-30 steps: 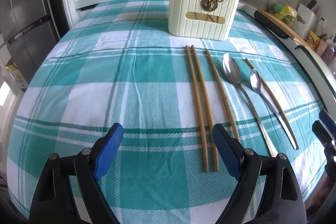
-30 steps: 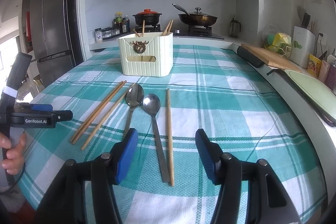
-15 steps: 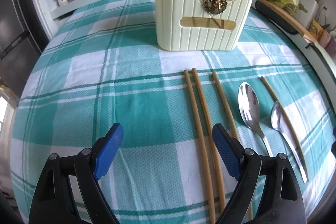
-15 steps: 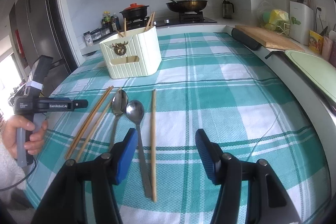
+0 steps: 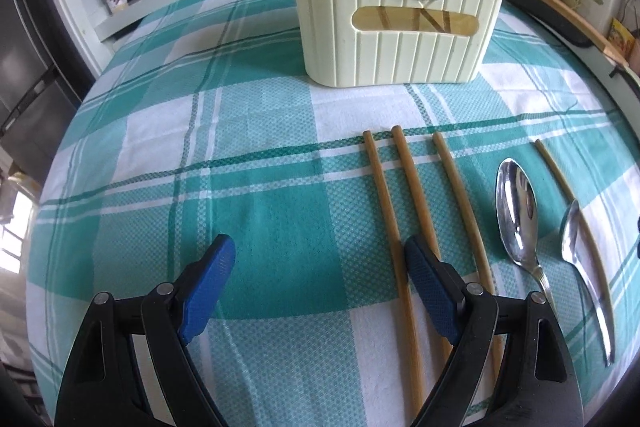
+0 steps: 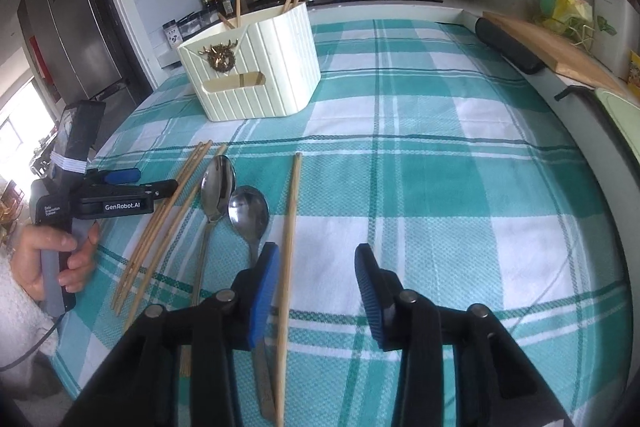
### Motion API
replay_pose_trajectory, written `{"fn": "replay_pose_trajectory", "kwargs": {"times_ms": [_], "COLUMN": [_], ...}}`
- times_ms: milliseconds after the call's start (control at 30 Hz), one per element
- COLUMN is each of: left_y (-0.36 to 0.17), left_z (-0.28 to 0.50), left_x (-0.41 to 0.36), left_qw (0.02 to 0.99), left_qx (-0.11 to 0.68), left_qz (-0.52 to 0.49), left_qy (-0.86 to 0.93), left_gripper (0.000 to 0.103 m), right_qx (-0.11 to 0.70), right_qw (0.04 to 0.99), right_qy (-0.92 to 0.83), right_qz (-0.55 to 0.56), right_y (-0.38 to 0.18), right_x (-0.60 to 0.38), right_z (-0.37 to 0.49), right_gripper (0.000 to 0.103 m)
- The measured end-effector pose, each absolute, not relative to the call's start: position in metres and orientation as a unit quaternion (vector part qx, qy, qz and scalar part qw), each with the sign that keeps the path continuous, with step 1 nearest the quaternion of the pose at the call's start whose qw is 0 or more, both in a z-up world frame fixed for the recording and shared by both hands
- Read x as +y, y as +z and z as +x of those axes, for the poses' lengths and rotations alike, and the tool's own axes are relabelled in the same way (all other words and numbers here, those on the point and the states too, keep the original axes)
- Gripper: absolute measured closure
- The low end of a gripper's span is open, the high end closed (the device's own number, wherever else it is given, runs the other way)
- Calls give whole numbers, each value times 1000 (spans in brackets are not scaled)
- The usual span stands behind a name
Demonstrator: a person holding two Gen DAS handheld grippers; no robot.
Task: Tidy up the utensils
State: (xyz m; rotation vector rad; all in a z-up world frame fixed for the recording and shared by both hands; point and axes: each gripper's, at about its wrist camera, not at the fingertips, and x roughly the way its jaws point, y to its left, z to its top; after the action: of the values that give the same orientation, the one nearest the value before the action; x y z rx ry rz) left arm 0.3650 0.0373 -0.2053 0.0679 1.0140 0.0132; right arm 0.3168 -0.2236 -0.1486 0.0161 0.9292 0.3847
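My right gripper point(image 6: 316, 281) has just been narrowing its fingers, yet they are open, with nothing pressed between the pads; the lone chopstick point(image 6: 290, 231) lies just inside my left finger point(image 6: 265, 281), running away from me along it. To take it cleanly, I judge I should shift a touch toward that stick so it sits midway between the pads, drop until the tips meet the cloth, then close square across the shaft, not at its end. My left gripper point(image 5: 320, 269) is wide open and empty; a row of three chopsticks point(image 5: 408, 187) starts at its right finger point(image 5: 430, 287), the nearest passing under that pad. Past my right gripper's left finger lie the small spoon point(image 6: 248, 215) and large spoon point(image 6: 218, 187), bowls up, shiny steel. Beyond everything on the bench point(image 6: 440, 163) stands the cream ribbed holder point(image 6: 256, 71) with a brass stag badge, a few sticks already leaning inside.
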Motion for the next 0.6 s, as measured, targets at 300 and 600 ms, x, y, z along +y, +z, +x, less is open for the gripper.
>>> {"fn": "replay_pose_trajectory", "kwargs": {"times_ms": [300, 600], "left_y": [-203, -199], "left_z": [342, 317], "left_x": [31, 41], "left_qw": [875, 875], "left_qx": [481, 484], "left_qz": [47, 24], "left_qy": [-17, -7], "left_gripper": [54, 97], "right_qx": [493, 498], "right_qw": [844, 848], "right_qy": [206, 164], "right_qz": [-50, -80], "right_y": [-179, -175], "right_x": [-189, -210], "right_z": [344, 330], "right_gripper": [89, 96]}}
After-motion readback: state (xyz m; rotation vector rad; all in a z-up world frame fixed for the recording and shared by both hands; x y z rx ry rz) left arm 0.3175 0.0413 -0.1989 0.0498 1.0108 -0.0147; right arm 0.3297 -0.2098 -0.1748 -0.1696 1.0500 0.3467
